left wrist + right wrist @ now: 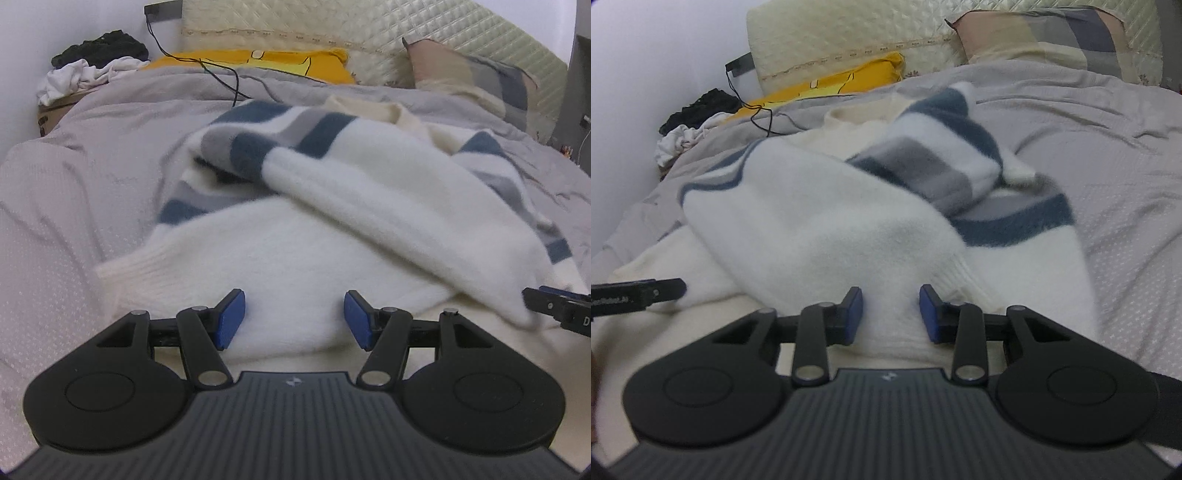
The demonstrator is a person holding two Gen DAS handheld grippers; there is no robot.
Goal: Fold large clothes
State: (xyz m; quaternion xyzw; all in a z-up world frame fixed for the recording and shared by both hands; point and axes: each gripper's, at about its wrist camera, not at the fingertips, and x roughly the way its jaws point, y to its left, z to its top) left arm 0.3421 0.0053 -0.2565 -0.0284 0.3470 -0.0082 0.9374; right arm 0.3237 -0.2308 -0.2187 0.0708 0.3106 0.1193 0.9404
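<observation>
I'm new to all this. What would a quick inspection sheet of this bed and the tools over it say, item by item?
Surface: bed with a wrinkled grey cover.
Job's things: white sweater with blue and grey stripes, sleeves folded over its body, lying on the cover.
Clutter: yellow pillow, patchwork pillow, pile of black and white clothes at the bed's far left side.
Grippers: left hand-held gripper open over the sweater's near hem; right hand-held gripper narrower, hem fabric between its blue pads, contact not clear.
Cables: black cable running from a wall fitting across the cover.
Surroundings: pale wall, quilted headboard.
</observation>
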